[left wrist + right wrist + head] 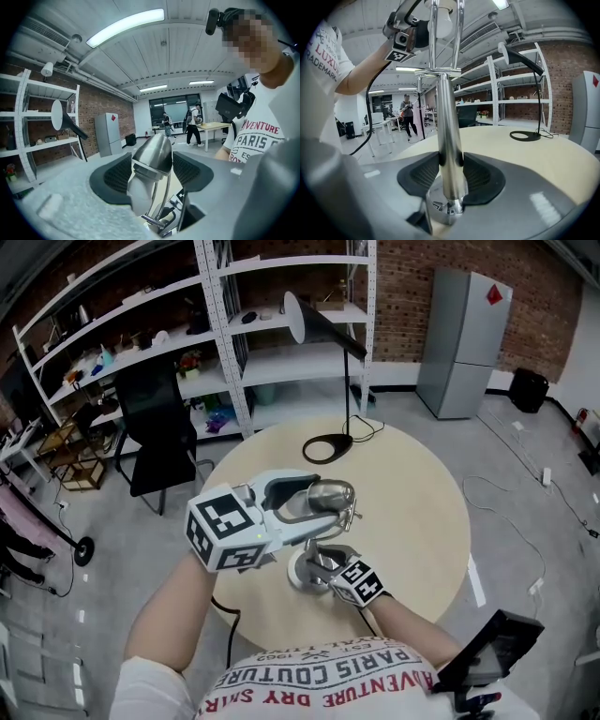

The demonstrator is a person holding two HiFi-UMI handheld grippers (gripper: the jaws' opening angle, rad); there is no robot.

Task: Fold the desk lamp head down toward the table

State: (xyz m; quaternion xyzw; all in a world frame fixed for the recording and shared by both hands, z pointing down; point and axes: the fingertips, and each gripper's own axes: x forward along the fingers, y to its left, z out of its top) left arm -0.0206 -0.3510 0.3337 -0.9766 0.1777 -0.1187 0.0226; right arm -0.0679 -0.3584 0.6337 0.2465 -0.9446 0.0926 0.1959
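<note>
Grey floor lies around a round beige table [412, 521], and behind it stand white metal shelves [281, 362] along a brick wall, one grey refrigerator [462, 343] and one black chair [159, 427]. At the far edge of the table stands a black desk lamp [348, 381] with a ring base and a cable, well apart from the work. In the left gripper view two people stand far away beside another table.

On the near side of the table stands the chrome desk lamp, so there are two lamps on the table. Its round base [302, 576] rests on the table top and its stem [446, 122] rises upright. The lamp head [152, 154] sits above the base. Its long axis lies almost level, across the head view, with the rounded end toward the right. Which end is the opening I cannot tell.

There are two grippers. The left gripper [151, 172] comes from the left and covers a big part of the head from above. Its jaws stand wide apart with the head between them, the pads just beside its sides and not pressing. The right gripper [451, 174] is low, near the base, and its jaws are closed on the stem just above the base
</note>
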